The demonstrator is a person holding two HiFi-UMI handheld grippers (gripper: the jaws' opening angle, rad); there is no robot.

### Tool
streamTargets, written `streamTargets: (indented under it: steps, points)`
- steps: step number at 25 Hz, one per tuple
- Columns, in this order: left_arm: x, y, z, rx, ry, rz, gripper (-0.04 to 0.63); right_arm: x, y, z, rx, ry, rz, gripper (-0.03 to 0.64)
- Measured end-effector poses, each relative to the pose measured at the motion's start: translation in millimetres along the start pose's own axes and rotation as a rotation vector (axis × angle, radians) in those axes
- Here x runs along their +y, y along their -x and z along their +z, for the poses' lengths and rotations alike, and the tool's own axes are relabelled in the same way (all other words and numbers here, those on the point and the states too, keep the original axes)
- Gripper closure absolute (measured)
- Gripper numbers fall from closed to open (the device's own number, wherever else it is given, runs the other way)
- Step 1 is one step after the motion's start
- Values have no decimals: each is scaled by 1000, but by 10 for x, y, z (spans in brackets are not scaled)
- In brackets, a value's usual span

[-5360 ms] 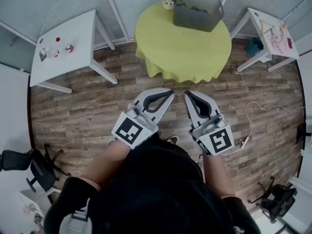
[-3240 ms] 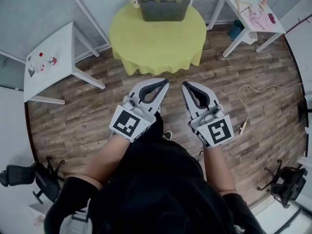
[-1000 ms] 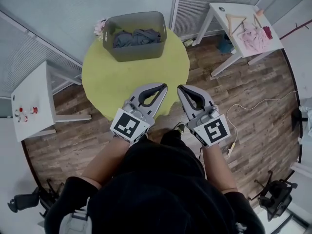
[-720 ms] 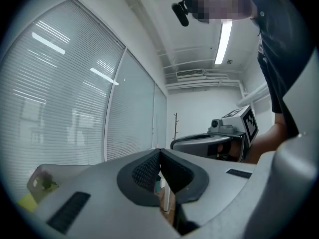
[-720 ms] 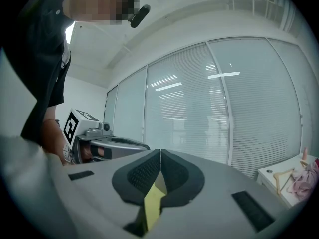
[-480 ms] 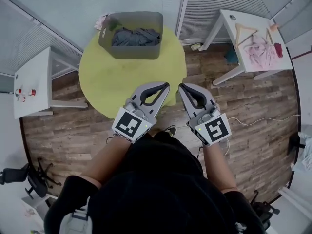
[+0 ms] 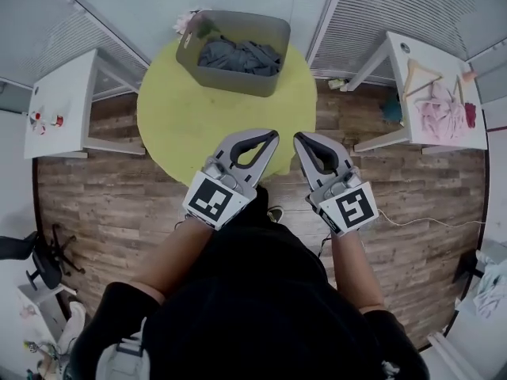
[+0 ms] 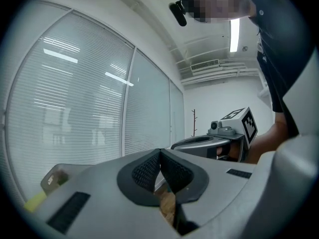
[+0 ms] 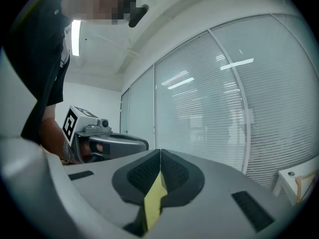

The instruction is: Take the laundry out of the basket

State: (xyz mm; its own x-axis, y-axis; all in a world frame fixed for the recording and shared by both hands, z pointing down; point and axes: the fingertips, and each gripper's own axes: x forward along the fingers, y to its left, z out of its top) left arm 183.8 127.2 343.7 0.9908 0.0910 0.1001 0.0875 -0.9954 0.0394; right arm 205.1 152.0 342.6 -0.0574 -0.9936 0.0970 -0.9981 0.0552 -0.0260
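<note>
A grey laundry basket (image 7: 234, 52) stands at the far side of a round table with a yellow-green cloth (image 7: 198, 125). Dark grey clothes (image 7: 238, 55) lie crumpled inside it. My left gripper (image 7: 272, 135) hangs over the table's near edge, shut, with nothing between its jaws. My right gripper (image 7: 299, 138) is beside it, just past the table's right edge above the floor, also shut and empty. In the left gripper view the tips (image 8: 160, 152) meet, with the right gripper beyond. In the right gripper view the tips (image 9: 160, 152) meet, yellow cloth showing below.
A white side table (image 7: 59, 101) with small items stands at the left. Another white table (image 7: 436, 93) at the right carries a wooden hanger and pink clothing. Glass walls with blinds (image 7: 380, 6) run behind. A cable (image 7: 428, 222) lies on the wood floor.
The person has come closer to the round table; the basket and table sit nearer and more central in the head view. Both grippers stay shut, side by side.
</note>
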Motion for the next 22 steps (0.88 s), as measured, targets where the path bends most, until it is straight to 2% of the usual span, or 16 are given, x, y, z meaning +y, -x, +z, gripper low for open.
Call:
streamTargets:
  steps: [6, 14, 19, 22]
  points:
    - [493, -68, -3, -12, 9, 39, 585, -98, -510, 53, 28, 27, 63, 594]
    - [1328, -124, -19, -41, 56, 102, 584, -287, -1295, 107, 67, 66, 119, 594]
    - [1691, -89, -43, -11, 25, 119, 586, -328, -1637, 103, 94, 82, 146, 594]
    - [1884, -68, -61, -16, 38, 148, 585, -360, -1816, 88, 107, 85, 165, 594]
